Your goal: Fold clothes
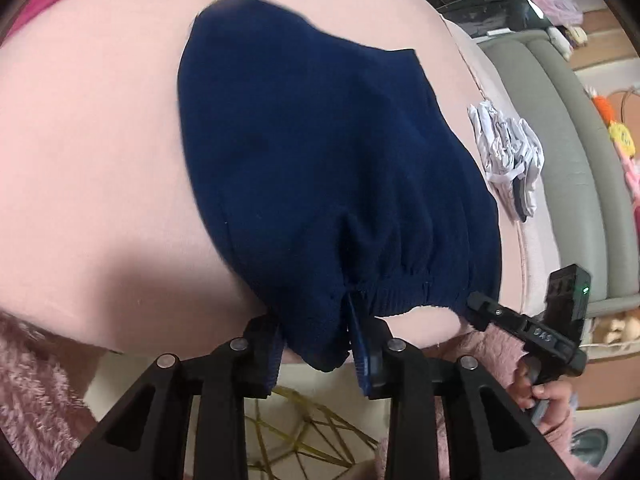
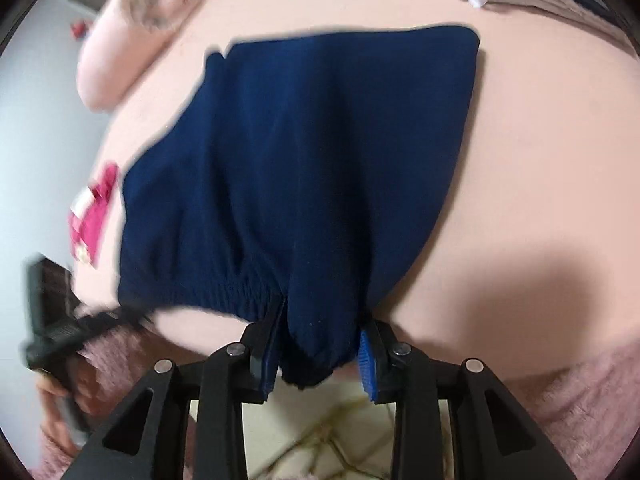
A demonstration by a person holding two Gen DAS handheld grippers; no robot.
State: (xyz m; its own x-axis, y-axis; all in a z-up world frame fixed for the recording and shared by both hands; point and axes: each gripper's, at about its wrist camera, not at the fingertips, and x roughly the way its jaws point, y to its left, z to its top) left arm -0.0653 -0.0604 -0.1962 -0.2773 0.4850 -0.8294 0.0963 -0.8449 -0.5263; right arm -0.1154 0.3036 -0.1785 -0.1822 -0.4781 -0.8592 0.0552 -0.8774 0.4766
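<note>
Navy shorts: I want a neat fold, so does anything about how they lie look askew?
Mostly flat on the pink bed, but the navy shorts bunch at the waistband and the far hem lies slanted.

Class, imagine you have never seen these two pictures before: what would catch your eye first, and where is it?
The dark navy garment fills the middle of both views, spread on a pale pink bed. Its gathered waistband hangs at the near edge, pinched in the left gripper and the right gripper. Smaller accents sit at the sides: crumpled white clothing to the right in the left wrist view, and a bright pink item at the left in the right wrist view.
</note>
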